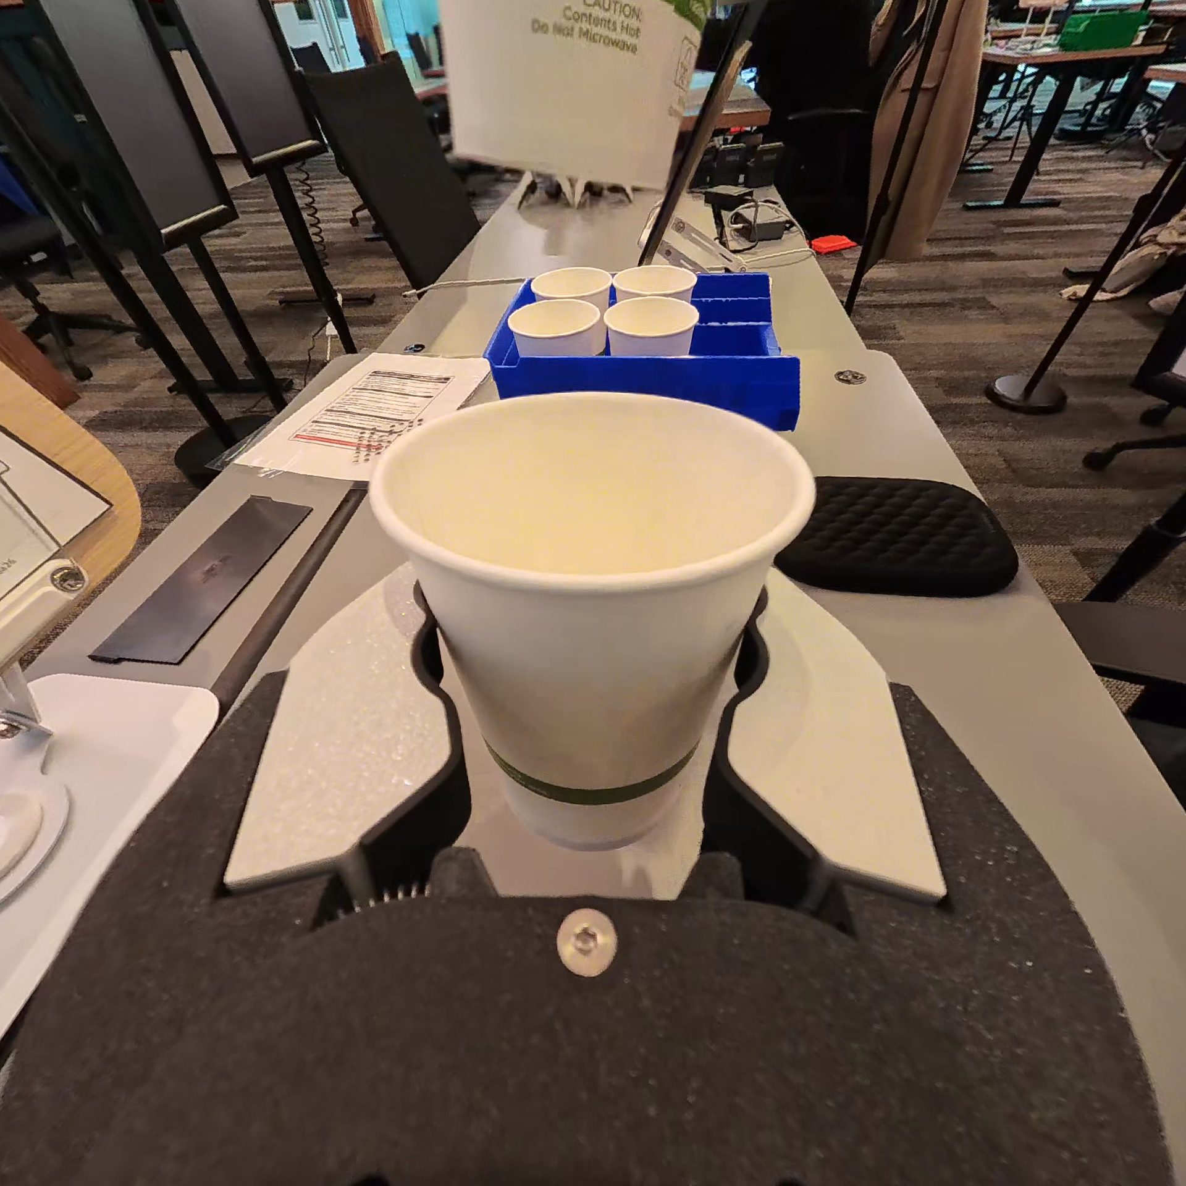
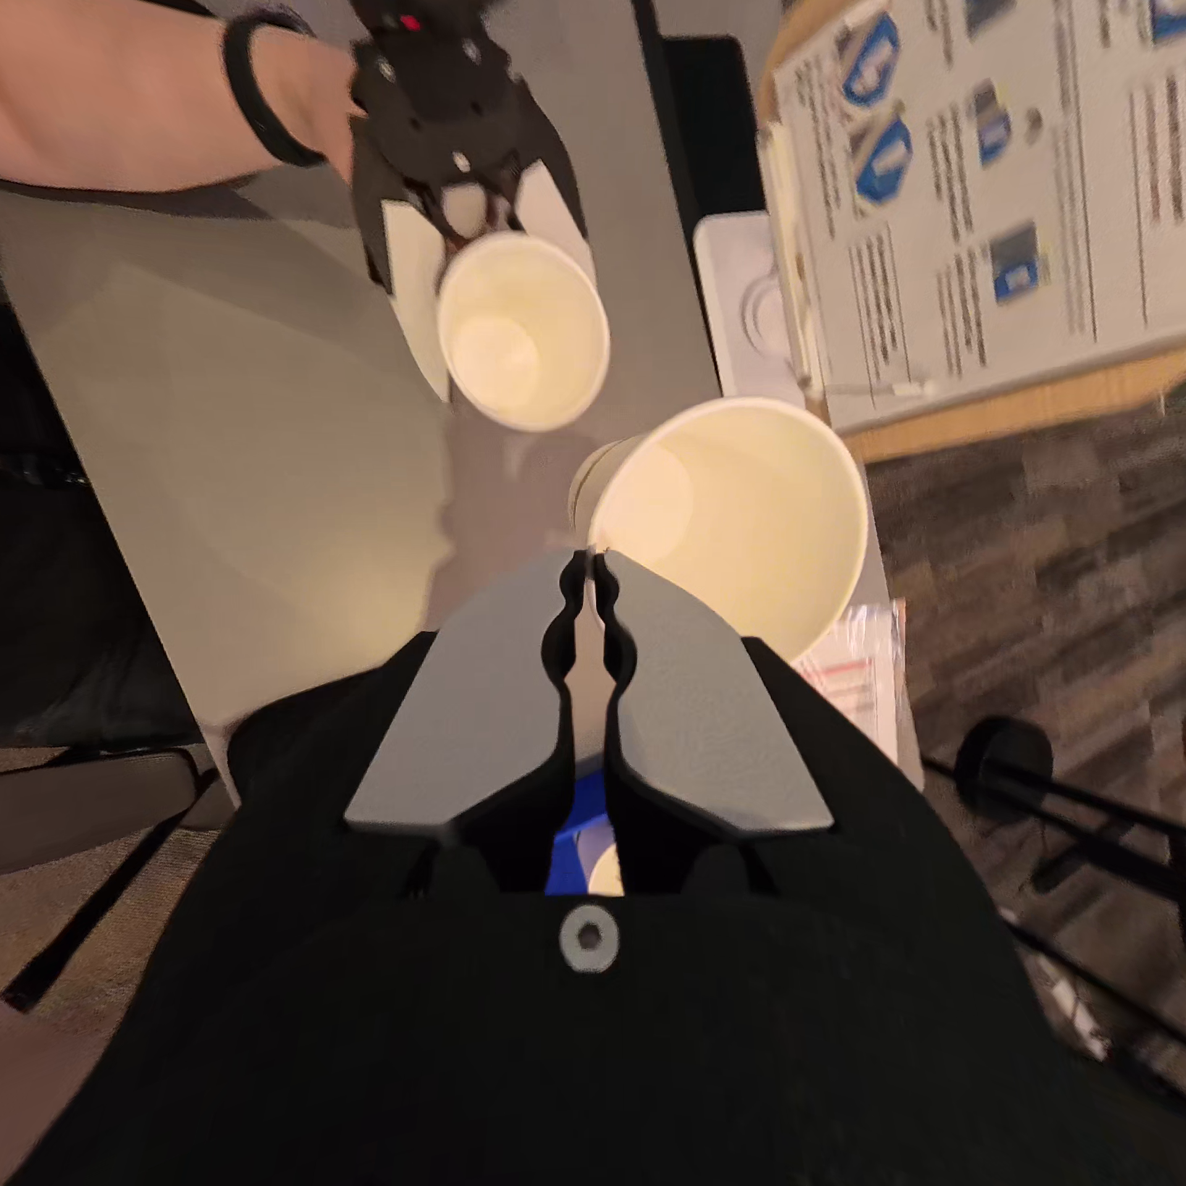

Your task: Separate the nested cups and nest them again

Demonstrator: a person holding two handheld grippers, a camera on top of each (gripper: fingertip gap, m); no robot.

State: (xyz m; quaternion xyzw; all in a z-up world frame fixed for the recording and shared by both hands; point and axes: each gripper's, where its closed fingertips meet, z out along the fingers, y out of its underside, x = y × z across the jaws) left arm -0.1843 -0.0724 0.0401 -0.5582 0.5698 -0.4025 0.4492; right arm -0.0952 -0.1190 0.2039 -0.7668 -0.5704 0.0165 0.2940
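Observation:
My left gripper [image 1: 590,603] is shut on a white paper cup with a green band [image 1: 590,642]. It grips the lower wall and holds the cup upright and empty over the grey table [image 1: 950,693]. My right gripper [image 2: 590,559] is shut on the rim of a second white cup [image 2: 731,520] and holds it in the air, apart from the first. That second cup shows high at the back of the left wrist view [image 1: 565,90]. The right wrist view looks down on the left gripper [image 2: 449,212] and its cup [image 2: 523,330], to the upper left of the second cup.
A blue bin [image 1: 648,382] with several small white cups stands farther along the table. A black quilted pad [image 1: 898,539] lies right, a printed sheet [image 1: 378,411] and a black strip [image 1: 205,577] left. A sign board [image 2: 1001,192] and white stand base [image 1: 96,757] are at the left edge.

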